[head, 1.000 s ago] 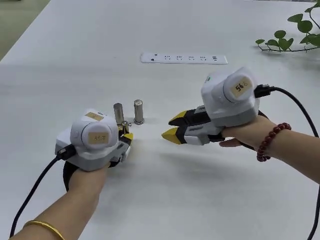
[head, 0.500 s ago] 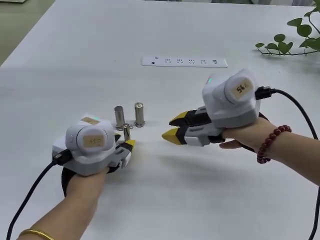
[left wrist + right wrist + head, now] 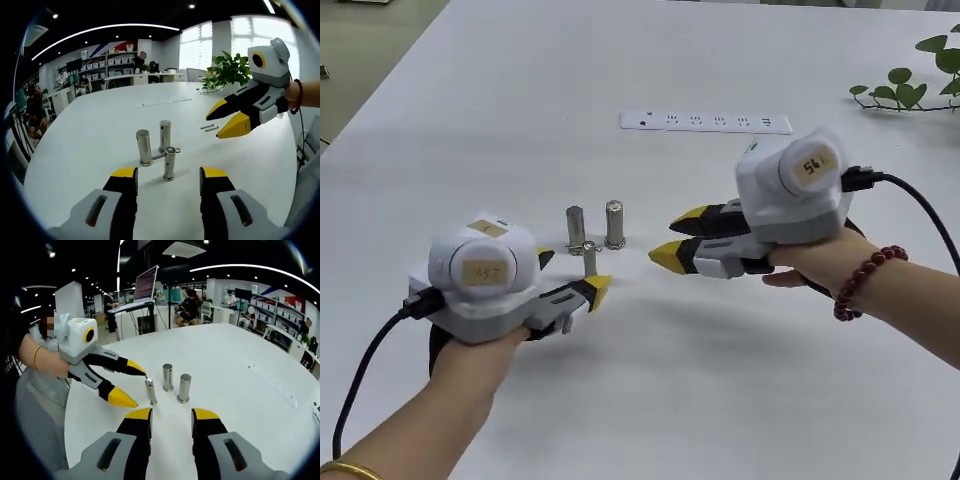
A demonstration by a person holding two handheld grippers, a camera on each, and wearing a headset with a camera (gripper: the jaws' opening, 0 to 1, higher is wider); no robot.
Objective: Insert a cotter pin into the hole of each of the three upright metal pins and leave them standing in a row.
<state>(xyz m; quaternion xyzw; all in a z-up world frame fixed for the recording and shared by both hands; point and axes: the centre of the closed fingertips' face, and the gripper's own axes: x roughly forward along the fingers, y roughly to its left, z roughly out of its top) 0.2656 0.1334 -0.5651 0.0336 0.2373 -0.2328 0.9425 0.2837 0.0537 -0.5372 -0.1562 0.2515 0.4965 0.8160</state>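
Withdrawn from the pin cluster since the earlier frames, the left gripper point(image 3: 570, 272) now sits just short of the nearest metal pin point(image 3: 589, 258). Its jaws are spread wide and grip nothing, so the pin stands free on the white table point(image 3: 650, 390). A cotter pin point(image 3: 170, 150) appears to pass through the hole near this pin's top, its ring showing at one side, which would explain the release. Two further metal pins point(image 3: 576, 226) point(image 3: 615, 222) stand upright side by side just behind it, so the three form a cluster rather than a row. The right gripper point(image 3: 675, 236) hovers beside the cluster, jaws parted and empty, probably waiting to fetch one of the loose cotter pins point(image 3: 210, 128) lying on the table near it. By this reading, one insertion looks complete and two remain.
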